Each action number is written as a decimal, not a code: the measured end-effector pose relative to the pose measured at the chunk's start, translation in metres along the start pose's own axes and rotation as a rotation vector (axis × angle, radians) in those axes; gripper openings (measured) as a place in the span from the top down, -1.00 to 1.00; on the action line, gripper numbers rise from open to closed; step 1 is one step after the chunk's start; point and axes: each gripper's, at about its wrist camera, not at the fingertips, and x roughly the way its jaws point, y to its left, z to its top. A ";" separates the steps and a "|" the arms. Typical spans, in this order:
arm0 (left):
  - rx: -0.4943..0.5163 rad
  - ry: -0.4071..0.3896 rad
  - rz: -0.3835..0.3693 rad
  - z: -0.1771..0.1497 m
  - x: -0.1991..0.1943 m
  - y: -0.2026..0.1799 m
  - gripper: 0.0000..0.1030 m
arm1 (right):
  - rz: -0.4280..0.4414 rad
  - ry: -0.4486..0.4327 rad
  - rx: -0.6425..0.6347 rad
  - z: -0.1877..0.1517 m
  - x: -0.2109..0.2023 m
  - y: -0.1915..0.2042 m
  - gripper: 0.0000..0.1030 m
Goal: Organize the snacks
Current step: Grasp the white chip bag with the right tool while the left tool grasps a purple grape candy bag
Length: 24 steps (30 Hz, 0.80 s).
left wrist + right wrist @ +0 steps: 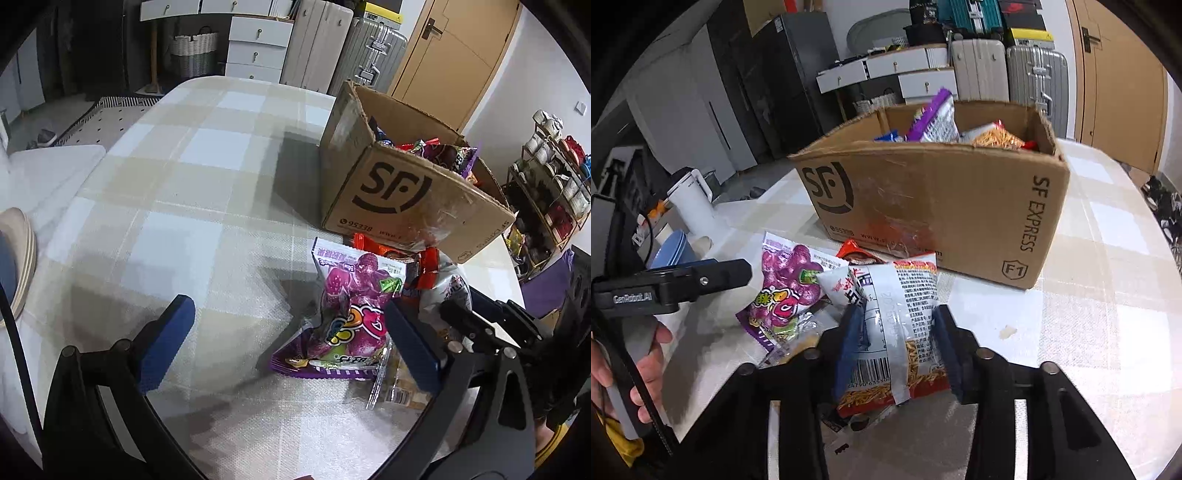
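The cardboard box [934, 206] is taken as landmark: it is set on the checked table [177, 177], top open, packed with snack bags past its rim. Just in front of the box's printed face a loose heap of snacks is seen. A noodle snack bag [901, 325] is clamped by the right gripper [897, 343], its 2 blue pads closed against the bag's sides, the bag's top edge close to the box's lower front edge. Left of that bag, in front of the box's logo corner, a purple candy bag [354, 314] is lying flat, partly over a clear wrapper [391, 384]. An orange packet [373, 245] is tucked against the box base. The left gripper [291, 343] is held wide apart, nothing gripped, 1 pad beside the purple bag's edge. Left of the box, bare tablecloth is spread to the table's rounded far edge. Right of the box, more bare cloth is seen up to the table edge.
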 end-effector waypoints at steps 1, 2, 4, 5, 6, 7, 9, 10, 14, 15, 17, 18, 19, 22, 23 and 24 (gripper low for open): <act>0.004 0.001 0.000 0.000 0.000 -0.001 -0.98 | 0.004 0.008 0.011 0.001 0.002 -0.002 0.04; 0.006 0.003 -0.001 0.001 0.001 -0.001 -0.98 | 0.006 0.008 0.024 0.001 0.003 -0.006 -0.01; 0.010 0.005 0.000 0.000 0.001 -0.002 -0.98 | 0.023 0.021 0.042 0.002 0.008 -0.009 -0.05; 0.014 0.007 0.001 0.000 0.001 -0.003 -0.98 | 0.024 0.027 0.044 0.001 0.009 -0.010 -0.08; 0.019 0.011 0.003 0.000 0.002 -0.004 -0.98 | 0.025 0.030 0.046 0.001 0.010 -0.011 -0.09; 0.020 0.013 0.002 0.000 0.003 -0.004 -0.98 | 0.028 0.033 0.050 0.001 0.012 -0.012 -0.09; 0.023 0.027 0.003 -0.001 0.007 -0.004 -0.98 | 0.035 0.052 0.058 0.001 0.015 -0.014 -0.08; 0.023 0.032 0.004 -0.002 0.009 -0.004 -0.98 | 0.041 0.052 0.066 0.002 0.014 -0.016 -0.08; 0.017 0.056 0.003 -0.003 0.017 -0.001 -0.98 | 0.070 0.052 0.087 0.001 0.010 -0.020 0.07; 0.011 0.062 0.002 -0.003 0.019 0.001 -0.98 | 0.071 0.050 0.085 -0.001 0.008 -0.022 0.10; 0.001 0.071 -0.002 -0.004 0.023 0.002 -0.98 | 0.063 0.043 0.065 -0.004 0.003 -0.019 0.13; -0.003 0.074 -0.003 -0.004 0.025 0.002 -0.98 | 0.058 0.041 0.058 -0.005 0.001 -0.018 0.14; -0.004 0.081 -0.001 -0.004 0.027 0.002 -0.98 | 0.057 0.036 0.060 -0.006 -0.001 -0.018 0.14; 0.028 0.091 0.021 -0.006 0.032 -0.004 -0.98 | 0.056 0.021 0.072 -0.007 -0.008 -0.019 0.14; 0.036 0.089 0.022 -0.007 0.033 -0.007 -0.98 | 0.058 0.015 0.077 -0.008 -0.012 -0.020 0.14; 0.038 0.086 0.018 -0.007 0.034 -0.008 -0.98 | 0.065 0.013 0.086 -0.008 -0.015 -0.022 0.14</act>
